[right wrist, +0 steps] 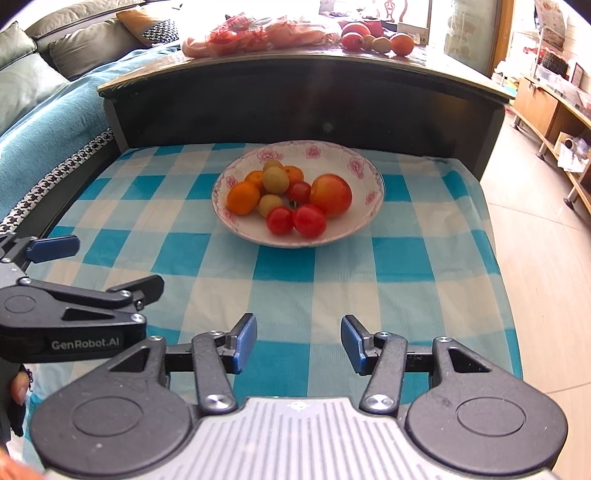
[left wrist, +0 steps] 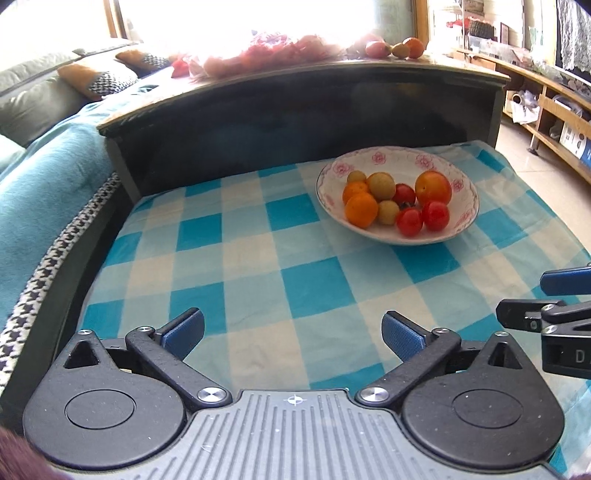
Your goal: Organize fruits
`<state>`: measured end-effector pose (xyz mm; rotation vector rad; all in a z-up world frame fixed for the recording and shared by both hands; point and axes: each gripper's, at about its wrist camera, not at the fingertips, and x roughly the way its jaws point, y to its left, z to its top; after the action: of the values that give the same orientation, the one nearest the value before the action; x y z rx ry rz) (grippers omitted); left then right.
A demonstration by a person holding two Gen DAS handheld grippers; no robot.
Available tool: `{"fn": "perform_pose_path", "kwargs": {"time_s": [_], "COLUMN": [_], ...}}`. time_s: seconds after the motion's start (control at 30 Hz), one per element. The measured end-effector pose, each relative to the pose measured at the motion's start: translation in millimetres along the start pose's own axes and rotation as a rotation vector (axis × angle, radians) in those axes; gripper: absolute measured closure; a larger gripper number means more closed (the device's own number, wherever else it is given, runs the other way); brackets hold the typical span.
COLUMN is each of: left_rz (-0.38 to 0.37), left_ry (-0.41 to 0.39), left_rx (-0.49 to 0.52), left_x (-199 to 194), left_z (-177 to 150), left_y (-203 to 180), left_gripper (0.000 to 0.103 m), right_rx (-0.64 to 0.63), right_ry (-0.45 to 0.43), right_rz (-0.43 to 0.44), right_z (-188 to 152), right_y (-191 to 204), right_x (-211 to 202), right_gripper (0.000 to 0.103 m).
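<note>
A white bowl with pink flowers [left wrist: 466, 192] [right wrist: 369, 177] stands on the blue checked cloth [left wrist: 258, 266] [right wrist: 332, 280]. It holds several fruits: oranges [right wrist: 243, 197], red tomatoes [right wrist: 309, 220], small green-yellow fruits [right wrist: 275, 180] and a large red-orange fruit [right wrist: 330, 195]. My left gripper [left wrist: 293, 330] is open wide over bare cloth, well short of the bowl, nothing between its blue pads. My right gripper [right wrist: 299, 343] is open too, narrower, empty, pointing at the bowl from the near side. Each gripper shows at the edge of the other's view.
A dark raised shelf [right wrist: 295, 62] behind the cloth carries more fruit [right wrist: 400, 43] and a pink plastic bag [right wrist: 258, 35]. A sofa with a teal blanket [left wrist: 44, 177] lies to the left. Tiled floor and wooden shelving [right wrist: 554, 110] are on the right.
</note>
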<state>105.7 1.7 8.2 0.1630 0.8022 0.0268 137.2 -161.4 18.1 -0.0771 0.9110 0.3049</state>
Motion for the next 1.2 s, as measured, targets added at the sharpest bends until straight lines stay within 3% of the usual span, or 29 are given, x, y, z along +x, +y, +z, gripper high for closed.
{"fn": "perform_pose_path", "kwargs": {"time_s": [0.43, 1.2], "left_rz": [-0.05, -0.056], "left_ry": [0.024, 0.036], "left_rx": [-0.039, -0.054], "left_x": [-18, -29], "left_z": [-17, -33], "left_y": [1, 2], "left_gripper": [0.0, 0.0], "right_rx": [0.02, 0.026], "right_ry": [0.0, 0.028], "right_rz": [0.007, 0.003], "right_z": [-20, -39], "right_y": [10, 18], "right_x": [-16, -25], "right_gripper": [0.049, 0.048]}}
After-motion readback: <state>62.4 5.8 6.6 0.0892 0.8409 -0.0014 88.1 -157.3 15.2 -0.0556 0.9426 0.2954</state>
